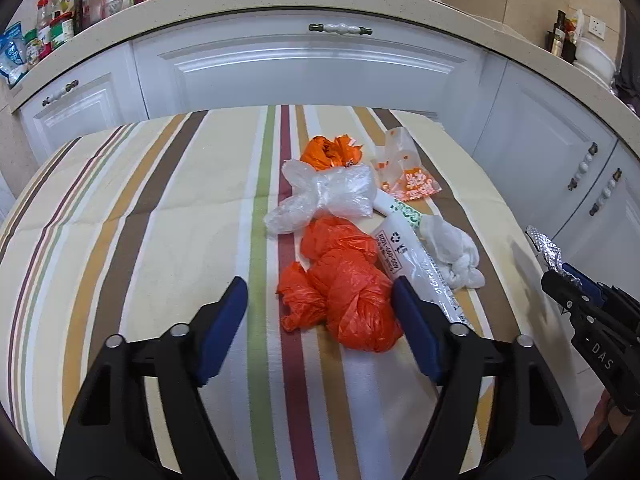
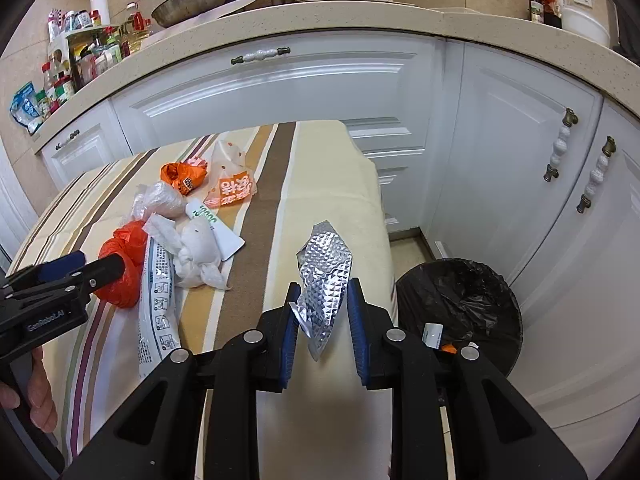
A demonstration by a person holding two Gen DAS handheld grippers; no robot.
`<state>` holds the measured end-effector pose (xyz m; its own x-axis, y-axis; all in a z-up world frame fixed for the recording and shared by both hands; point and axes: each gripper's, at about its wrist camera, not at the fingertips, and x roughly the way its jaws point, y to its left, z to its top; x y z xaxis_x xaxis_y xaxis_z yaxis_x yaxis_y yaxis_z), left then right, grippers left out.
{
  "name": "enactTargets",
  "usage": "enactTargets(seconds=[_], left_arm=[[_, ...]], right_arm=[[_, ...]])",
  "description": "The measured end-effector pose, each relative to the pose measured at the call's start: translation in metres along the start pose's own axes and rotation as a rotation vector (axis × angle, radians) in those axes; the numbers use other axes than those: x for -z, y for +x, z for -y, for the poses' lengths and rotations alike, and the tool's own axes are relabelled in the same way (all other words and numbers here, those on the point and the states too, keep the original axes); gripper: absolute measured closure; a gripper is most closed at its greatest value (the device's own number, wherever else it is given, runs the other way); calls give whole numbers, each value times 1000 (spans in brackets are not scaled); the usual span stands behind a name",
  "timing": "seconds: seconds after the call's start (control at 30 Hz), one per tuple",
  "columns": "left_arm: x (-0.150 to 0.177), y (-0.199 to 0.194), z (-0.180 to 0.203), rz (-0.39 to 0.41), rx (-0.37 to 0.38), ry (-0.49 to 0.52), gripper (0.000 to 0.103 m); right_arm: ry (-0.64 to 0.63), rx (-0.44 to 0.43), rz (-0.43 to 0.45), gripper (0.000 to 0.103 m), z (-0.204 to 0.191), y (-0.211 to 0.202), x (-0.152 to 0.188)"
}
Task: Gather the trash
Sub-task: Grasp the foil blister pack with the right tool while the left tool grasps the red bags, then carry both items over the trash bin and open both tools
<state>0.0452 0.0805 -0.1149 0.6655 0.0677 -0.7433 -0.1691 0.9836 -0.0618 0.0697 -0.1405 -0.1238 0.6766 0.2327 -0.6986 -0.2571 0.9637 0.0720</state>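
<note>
Right gripper point(image 2: 324, 312) clenched on crinkled silver foil wrapper point(image 2: 326, 276), centre of right-wrist view; its long axis runs upright, tip pointing up-frame. Black-lined round bin point(image 2: 460, 304) lower right, beside striped tablecloth point(image 2: 256, 264). Left gripper point(image 1: 320, 300) released, jaws apart w/ crumpled orange plastic bag point(image 1: 344, 296) between, pads not pressing.

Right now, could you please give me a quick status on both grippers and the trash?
Right gripper shut on foil wrapper, bin beside table. Left gripper open, jaws astride orange bag, not gripping. Nothing in the way.
</note>
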Motion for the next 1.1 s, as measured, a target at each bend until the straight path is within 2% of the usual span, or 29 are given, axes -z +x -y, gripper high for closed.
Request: enactTargets(seconds=[0.03, 0.17, 0.53, 0.7, 0.9, 1.1], left_arm=[[0, -1, 1, 5, 6, 6, 43], [3, -6, 8, 21, 34, 45, 74], [10, -24, 5, 45, 29, 66, 79], [12, -43, 6, 88, 5, 91, 79], [7, -63, 21, 139, 9, 128, 79], [-3, -70, 59, 192, 39, 198, 79]], right_arm=[[2, 1, 3, 78, 2, -1, 0], [8, 4, 18, 78, 5, -5, 2], [26, 27, 73, 78, 11, -23, 9], [41, 50, 105, 78, 18, -32, 12], [55, 95, 137, 78, 31, -43, 14], [64, 174, 168, 78, 52, -53, 18]])
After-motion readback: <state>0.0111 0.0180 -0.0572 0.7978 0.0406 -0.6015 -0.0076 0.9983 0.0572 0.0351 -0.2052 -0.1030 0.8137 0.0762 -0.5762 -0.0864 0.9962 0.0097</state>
